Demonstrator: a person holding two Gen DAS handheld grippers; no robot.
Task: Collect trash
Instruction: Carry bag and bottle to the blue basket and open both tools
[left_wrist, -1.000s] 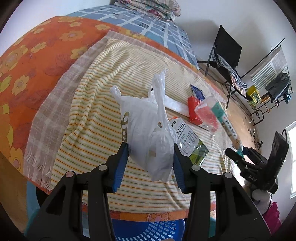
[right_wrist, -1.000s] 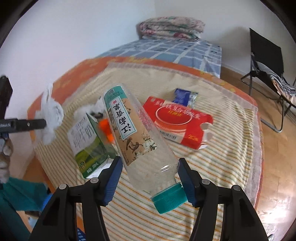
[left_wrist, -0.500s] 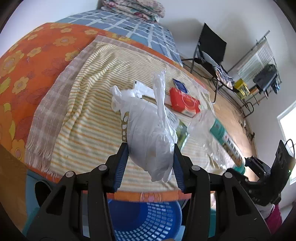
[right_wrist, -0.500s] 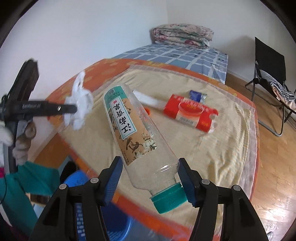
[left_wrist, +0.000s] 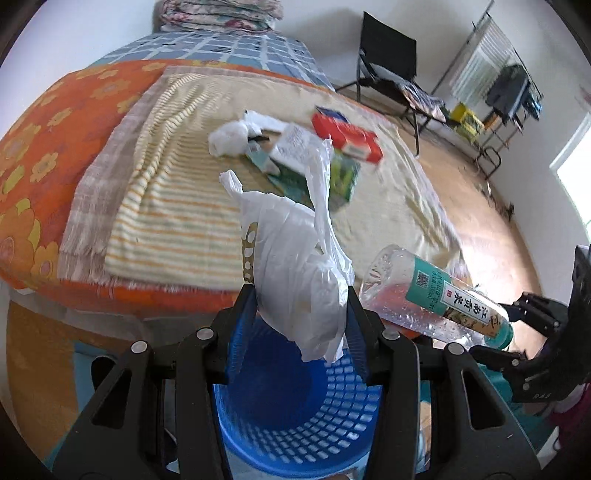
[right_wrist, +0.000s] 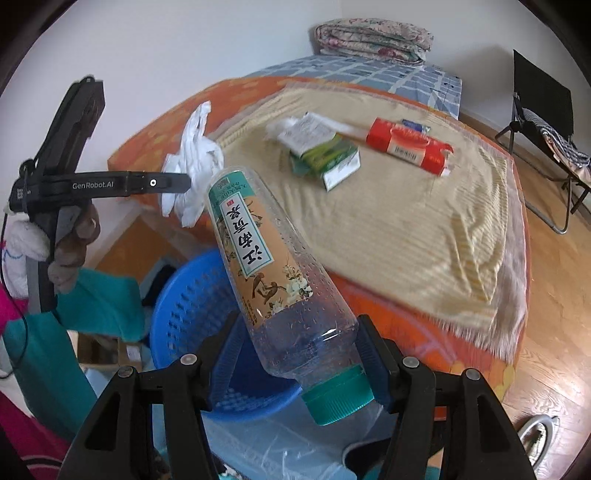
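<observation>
Left gripper (left_wrist: 301, 314) is clamped on a crumpled white plastic bag (left_wrist: 295, 273), which sits mid-frame in the left wrist view and hangs right over the open mouth of the blue basket (left_wrist: 295, 424) at the bottom centre. So the basket lies straight below the bag, w/ the bag's tail already dipping toward the rim. Judging from that, the left side is the nearer one to a drop.

Right gripper (right_wrist: 299, 354) is clamped on a clear plastic bottle (right_wrist: 273, 266) near its green cap end. Bottle's long axis runs from lower centre up toward the upper left of the right wrist frame, cap nearest the camera, base pointing away. The basket (right_wrist: 184, 306) shows at lower left there, partly under the bottle but off to the gripper's left, so the bottle probably needs a bit more travel that way before release.

In the left wrist view the bottle (left_wrist: 436, 299) sits lower right, just beside the bag, not touching as far as I can tell.

Still on the bed cloth (right_wrist: 406, 221): red box (right_wrist: 410, 151), green carton (right_wrist: 325, 158), small blue packet (right_wrist: 415, 125), all well apart from both grippers.
</observation>
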